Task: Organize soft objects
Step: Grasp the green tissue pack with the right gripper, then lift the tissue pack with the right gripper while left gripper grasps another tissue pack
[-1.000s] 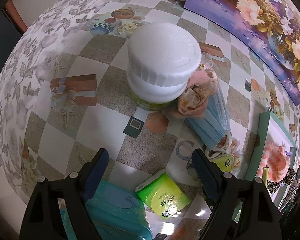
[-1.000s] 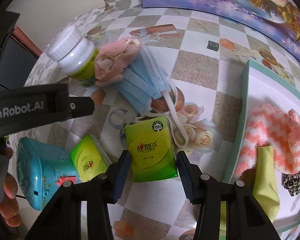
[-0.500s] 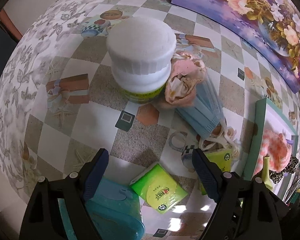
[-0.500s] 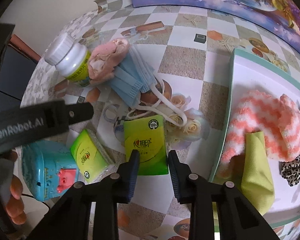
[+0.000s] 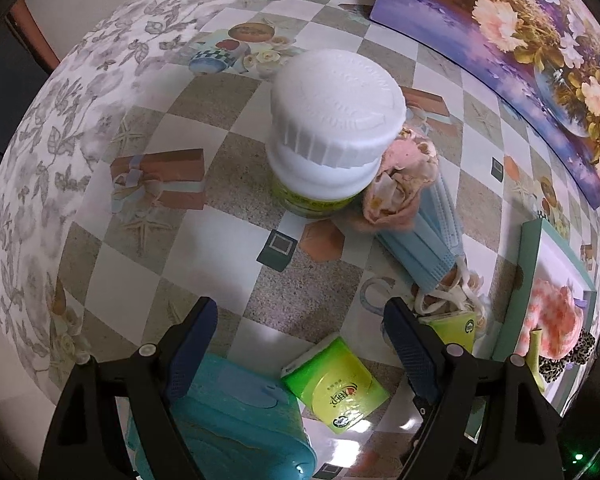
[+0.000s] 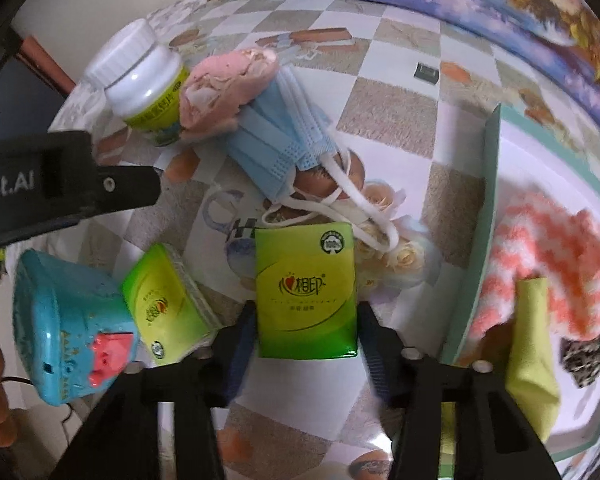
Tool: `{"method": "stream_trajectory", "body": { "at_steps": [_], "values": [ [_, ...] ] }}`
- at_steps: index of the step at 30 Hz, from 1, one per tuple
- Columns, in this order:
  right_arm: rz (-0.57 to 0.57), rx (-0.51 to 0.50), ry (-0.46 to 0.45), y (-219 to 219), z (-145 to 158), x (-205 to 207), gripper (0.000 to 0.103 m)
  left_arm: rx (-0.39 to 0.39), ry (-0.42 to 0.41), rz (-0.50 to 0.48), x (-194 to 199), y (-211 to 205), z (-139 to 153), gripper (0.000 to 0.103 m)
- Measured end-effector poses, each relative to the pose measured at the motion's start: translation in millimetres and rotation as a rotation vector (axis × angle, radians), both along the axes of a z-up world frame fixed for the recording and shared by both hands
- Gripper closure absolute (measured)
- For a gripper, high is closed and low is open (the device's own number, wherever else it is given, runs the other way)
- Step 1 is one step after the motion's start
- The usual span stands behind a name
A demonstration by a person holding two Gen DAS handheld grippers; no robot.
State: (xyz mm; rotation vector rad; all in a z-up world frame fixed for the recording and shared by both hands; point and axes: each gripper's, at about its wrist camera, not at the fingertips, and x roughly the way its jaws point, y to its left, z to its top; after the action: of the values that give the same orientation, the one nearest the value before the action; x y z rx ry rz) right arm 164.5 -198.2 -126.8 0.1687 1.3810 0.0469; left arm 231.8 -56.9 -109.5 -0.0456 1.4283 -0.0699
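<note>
The right tongs [image 6: 306, 344] have just been opening, jaws either side of the near end of the green tissue pack [image 6: 306, 294]; blurred pads, so contact is hard to call. The pack lies flat on the counter [image 6: 388, 120], long axis running straight away from the tongs, its logo end toward the blue mask [image 6: 278, 148]. The left tongs [image 5: 300, 344] hang wide and empty, pointing down above a second tissue pack [image 5: 336, 386]. The tray [image 6: 486, 208] is cut off at right.
</note>
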Motion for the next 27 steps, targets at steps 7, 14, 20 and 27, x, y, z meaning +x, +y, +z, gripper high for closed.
{"method": "stream_trajectory", "body": {
  "at_steps": [7,14,20,27],
  "values": [
    [-0.074,0.034,-0.037,-26,29,-11,0.053,0.000,-0.002,-0.036,1,-4,2,0.017],
    [-0.184,0.022,-0.110,-69,65,-25,0.053,-0.046,0.018,-0.210,-2,-14,17,0.017],
    [-0.250,0.007,-0.148,-95,84,-36,0.053,0.046,0.071,-0.418,-9,-29,17,0.017],
    [-0.272,0.023,-0.162,-103,89,-43,0.053,0.176,0.154,-0.613,-20,-62,-2,0.017]
  ]
}}
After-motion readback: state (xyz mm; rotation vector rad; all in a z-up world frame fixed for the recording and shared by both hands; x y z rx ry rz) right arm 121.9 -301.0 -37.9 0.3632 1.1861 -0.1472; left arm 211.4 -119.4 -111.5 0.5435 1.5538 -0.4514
